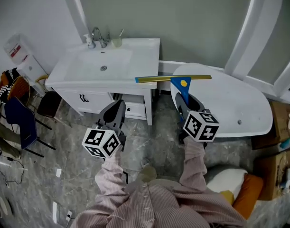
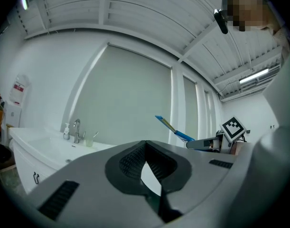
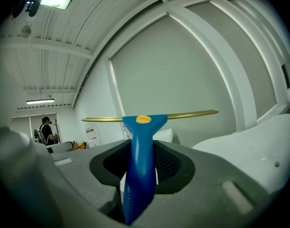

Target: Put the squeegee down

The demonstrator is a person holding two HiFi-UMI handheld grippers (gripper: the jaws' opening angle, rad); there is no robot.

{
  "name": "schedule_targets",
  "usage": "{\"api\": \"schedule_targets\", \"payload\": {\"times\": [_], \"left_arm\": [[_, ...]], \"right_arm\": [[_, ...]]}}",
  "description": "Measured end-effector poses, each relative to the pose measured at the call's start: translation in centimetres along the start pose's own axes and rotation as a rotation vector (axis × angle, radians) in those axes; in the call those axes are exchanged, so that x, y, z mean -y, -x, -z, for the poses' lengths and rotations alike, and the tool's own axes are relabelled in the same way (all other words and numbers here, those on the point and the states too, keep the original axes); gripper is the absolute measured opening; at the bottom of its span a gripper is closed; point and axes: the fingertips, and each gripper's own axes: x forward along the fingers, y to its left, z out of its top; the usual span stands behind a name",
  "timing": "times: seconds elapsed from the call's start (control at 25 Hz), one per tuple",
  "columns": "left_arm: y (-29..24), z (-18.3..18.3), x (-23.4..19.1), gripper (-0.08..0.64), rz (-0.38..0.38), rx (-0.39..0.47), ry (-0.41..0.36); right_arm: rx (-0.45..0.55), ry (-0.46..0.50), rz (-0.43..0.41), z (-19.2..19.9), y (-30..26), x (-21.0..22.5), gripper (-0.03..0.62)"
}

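In the head view, the squeegee (image 1: 180,83) is seen held in the air by its blue handle in the right gripper (image 1: 182,99). Its brass-coloured blade bar lies level. One end of the bar is seen over the right edge of the white sink counter (image 1: 135,61) and the other over the white bathtub (image 1: 239,103). The squeegee is set down on neither. The left gripper (image 1: 117,109) is held in front of the counter, beside the right gripper and apart from the squeegee. A tap (image 1: 99,34) is seen at the back of the basin.

In the left gripper view, the left gripper (image 2: 145,148) is shown with its jaws pressed together at the tips, and nothing is caught between them. The counter (image 2: 31,141) and tap (image 2: 77,129) are seen at the left. The squeegee (image 2: 171,127) is seen off to the right, rising tilted from the right gripper (image 2: 206,144).

In the right gripper view, the blue handle of the squeegee (image 3: 140,170) is pinched between the jaws of the right gripper (image 3: 142,151). The bar is stretched across above them, and the bathtub (image 3: 249,141) is seen at the right.
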Motion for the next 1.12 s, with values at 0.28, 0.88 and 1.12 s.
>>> {"api": "schedule_targets", "payload": {"times": [0.28,0.88,1.12], "left_arm": [[-6.1,0.0,-4.8,0.002,0.017,-0.015,0.024],[-12.1,2.0,-10.2,0.002,0.014,-0.062,0.057],[-13.4,2.8,-12.2,0.002,-0.008,-0.074,0.075]], "right_arm": [[-0.018,0.018,-0.015,-0.6,-6.9,1.0,0.133],[-0.090,-0.022,0.006,1.8,-15.1,2.9,0.133],[-0.121,-0.029,0.008,2.6,-17.5,3.6,0.133]]}}
